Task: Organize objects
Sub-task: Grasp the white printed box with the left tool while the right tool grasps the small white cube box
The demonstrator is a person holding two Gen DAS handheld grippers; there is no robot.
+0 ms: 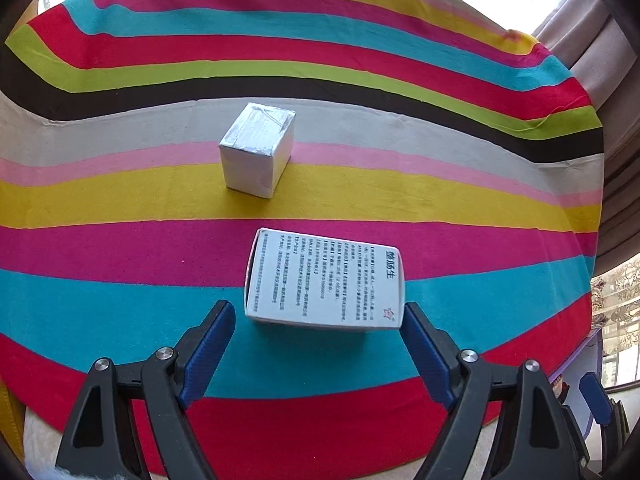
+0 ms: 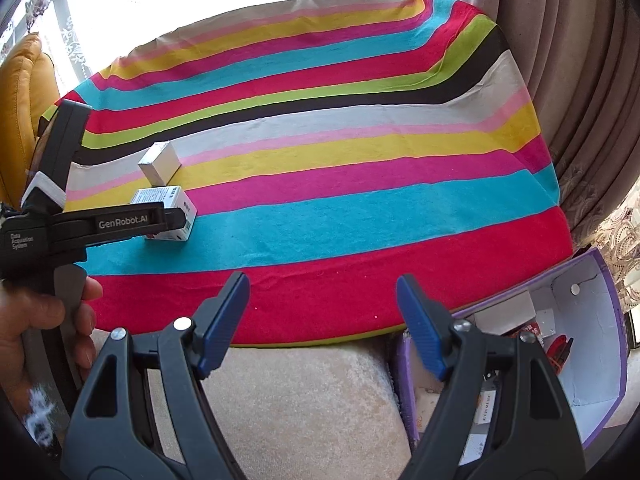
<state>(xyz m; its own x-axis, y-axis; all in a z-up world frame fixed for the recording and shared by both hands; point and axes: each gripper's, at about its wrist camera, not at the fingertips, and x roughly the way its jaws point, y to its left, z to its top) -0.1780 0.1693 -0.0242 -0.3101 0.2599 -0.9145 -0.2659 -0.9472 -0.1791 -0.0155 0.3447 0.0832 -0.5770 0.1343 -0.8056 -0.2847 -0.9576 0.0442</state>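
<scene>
A white box with black printed text point(image 1: 324, 280) lies flat on the striped cloth point(image 1: 120, 208). My left gripper point(image 1: 318, 312) hovers over its near end, jaws wide, a blue pad on either side and neither pressing on it. Farther back stands a plain white taped cube box point(image 1: 258, 148). In the right wrist view both boxes sit at the left: the printed box point(image 2: 178, 204) partly behind the left gripper point(image 2: 168, 220), the cube box point(image 2: 160, 162) beyond it. My right gripper point(image 2: 322, 280) is open over the cloth's near red stripe, holding nothing.
A purple open box point(image 2: 600, 288) with several items inside stands at the lower right, below the cloth's edge. Curtains point(image 2: 560, 60) hang on the right. A yellow cushion point(image 2: 20, 100) is at the far left. A hand point(image 2: 40, 320) holds the left gripper. Beige plush surface point(image 2: 300, 400) lies below.
</scene>
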